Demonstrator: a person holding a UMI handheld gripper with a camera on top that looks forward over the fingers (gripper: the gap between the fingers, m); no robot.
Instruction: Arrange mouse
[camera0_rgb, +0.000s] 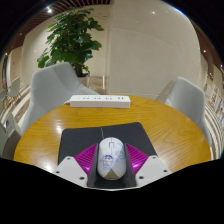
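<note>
A white mouse (111, 157) with a small printed picture on its back lies lengthwise between my two fingers, over the near edge of a dark grey mouse mat (100, 136). My gripper (111, 166) is shut on the mouse. The left pink pad (88, 156) and the right one (134, 156) press against its sides. The mouse's front points away from me toward the table's middle. I cannot tell whether its underside touches the mat.
The mat lies on a round wooden table (45, 135). A white power strip (100, 100) rests at the table's far side. Two grey chairs (50, 88) (186, 98) stand behind it, with a leafy potted plant (72, 40) beyond.
</note>
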